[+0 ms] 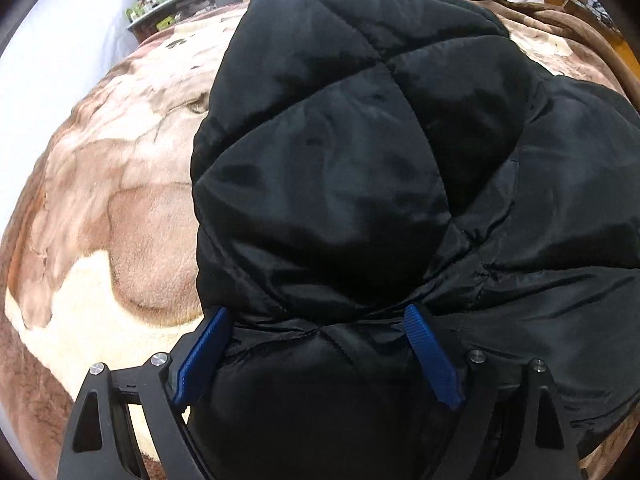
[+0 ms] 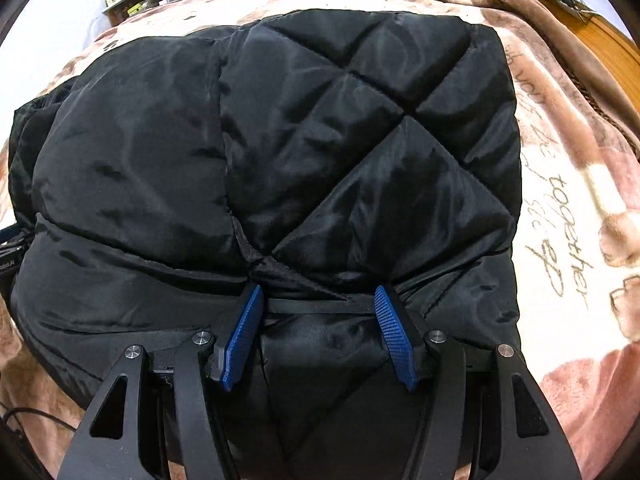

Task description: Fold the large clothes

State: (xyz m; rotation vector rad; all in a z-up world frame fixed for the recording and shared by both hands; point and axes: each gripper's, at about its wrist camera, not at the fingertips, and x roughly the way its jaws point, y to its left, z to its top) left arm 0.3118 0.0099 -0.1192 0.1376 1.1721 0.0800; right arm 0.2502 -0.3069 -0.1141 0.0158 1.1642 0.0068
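A black quilted puffer jacket (image 1: 360,152) lies folded into a thick bundle on a bed. Its top layer is doubled over toward me. My left gripper (image 1: 316,310) points steeply down at the bundle's near left edge. Its blue pads (image 1: 200,356) stand wide apart and open, with puffy fabric bulging between them. My right gripper (image 2: 319,289) is at the near right part of the same jacket (image 2: 280,140). Its blue pads (image 2: 394,336) are shut on a fold of the fabric, and creases run toward both fingertips.
The jacket rests on a plush brown and cream blanket (image 1: 120,208) with script lettering (image 2: 568,232) on its right side. A cluttered shelf (image 1: 176,4) stands past the bed's far left. A wooden frame edge (image 2: 608,44) shows at the far right. A cable (image 2: 36,416) lies at the near left.
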